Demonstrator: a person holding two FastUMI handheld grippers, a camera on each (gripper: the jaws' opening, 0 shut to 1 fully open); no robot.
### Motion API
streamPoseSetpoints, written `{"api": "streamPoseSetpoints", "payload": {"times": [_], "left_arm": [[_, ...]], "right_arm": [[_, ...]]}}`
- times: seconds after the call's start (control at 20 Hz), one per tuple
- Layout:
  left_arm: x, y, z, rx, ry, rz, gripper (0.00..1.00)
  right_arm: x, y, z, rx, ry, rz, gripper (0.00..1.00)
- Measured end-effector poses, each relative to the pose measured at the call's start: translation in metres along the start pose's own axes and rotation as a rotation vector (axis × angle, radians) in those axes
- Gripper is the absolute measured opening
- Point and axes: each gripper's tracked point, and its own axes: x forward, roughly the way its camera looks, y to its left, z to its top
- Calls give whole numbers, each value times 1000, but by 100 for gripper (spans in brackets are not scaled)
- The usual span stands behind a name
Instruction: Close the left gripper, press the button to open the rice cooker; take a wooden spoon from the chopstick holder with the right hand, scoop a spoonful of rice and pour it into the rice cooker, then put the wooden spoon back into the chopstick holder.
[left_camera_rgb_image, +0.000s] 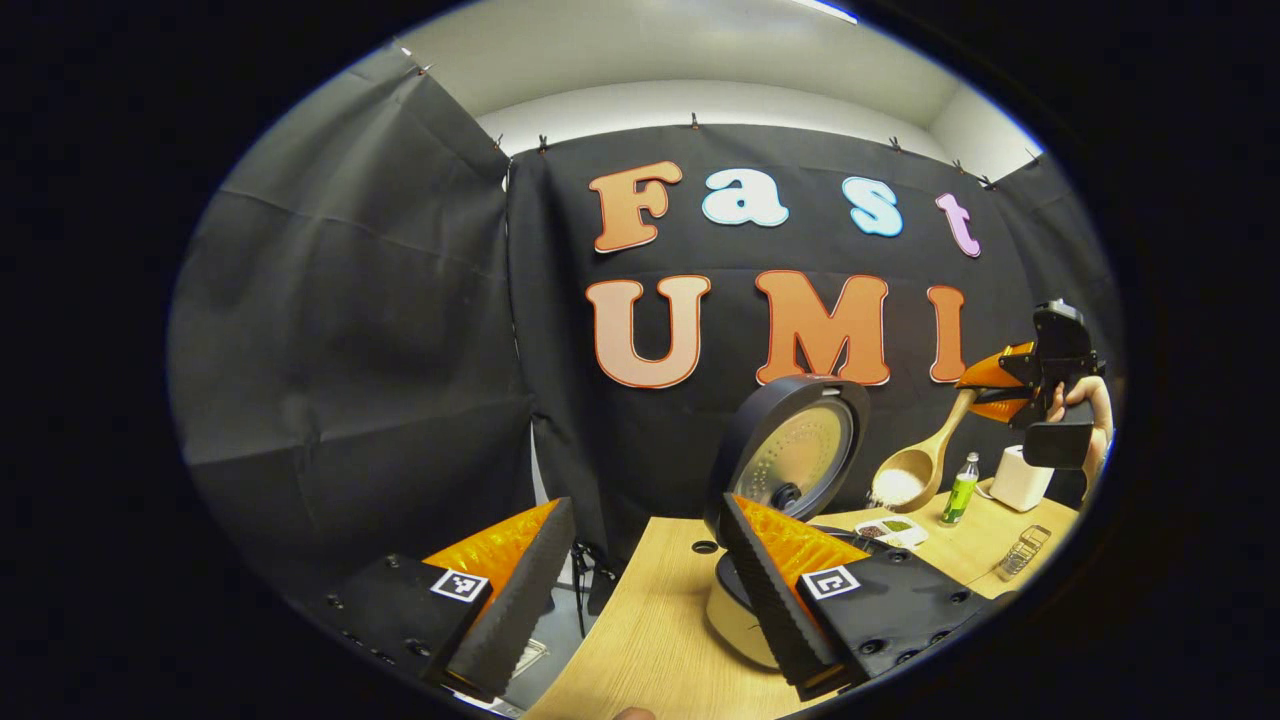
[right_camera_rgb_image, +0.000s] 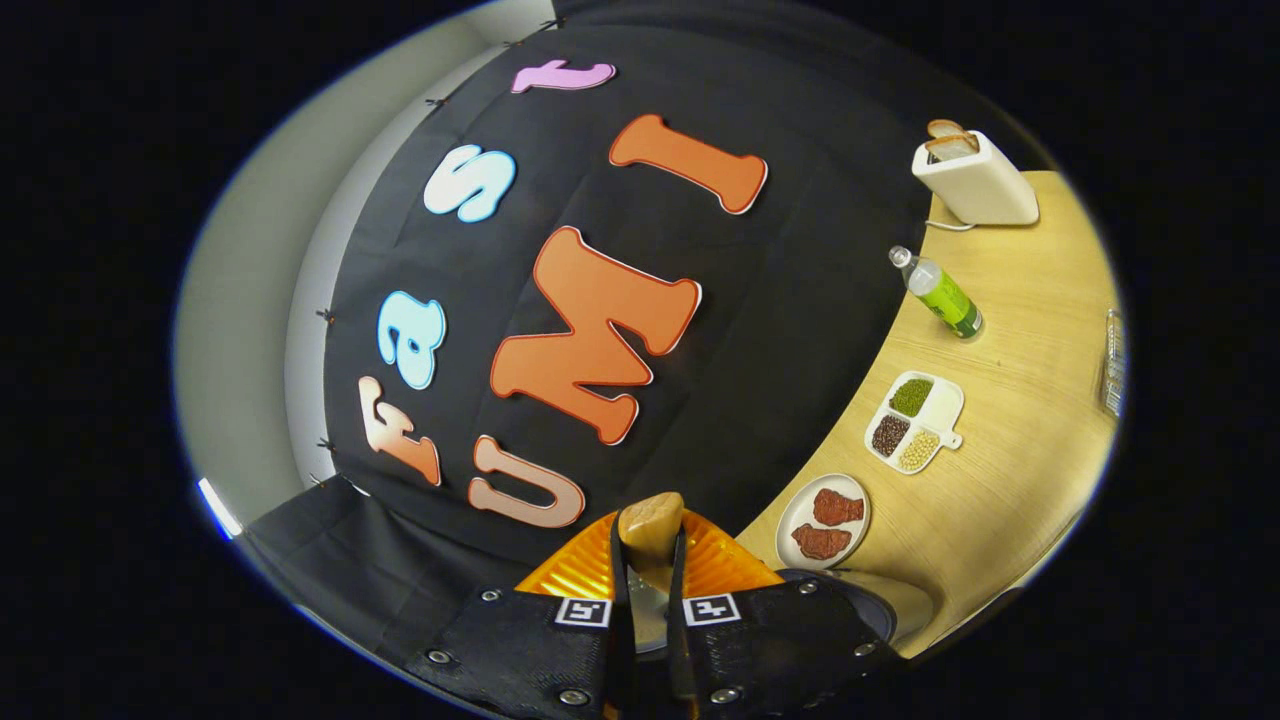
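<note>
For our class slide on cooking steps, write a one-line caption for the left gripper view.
Right hand-held gripper tilts a rice-filled wooden spoon beside the open dark rice cooker lid.

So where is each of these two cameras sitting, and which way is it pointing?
Left gripper view: rides the left gripper, facing the open rice cooker; its spread fingers show.
Right gripper view: rides the right gripper, tilted over the table; its fingers clamp the wooden spoon.
Shared: green bottle, toaster, divided dish.
</note>
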Motion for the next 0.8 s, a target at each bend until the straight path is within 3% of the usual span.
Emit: {"api": "streamPoseSetpoints", "payload": {"times": [0.45,0.8], "left_arm": [[1,6,-3,-5,4,5,95],[3,5,-7,-11,9,4,100]], "right_arm": [[-2,26,-11,-186,-11,52,12],[-11,51,-21,-338,-14,106,12]]}}
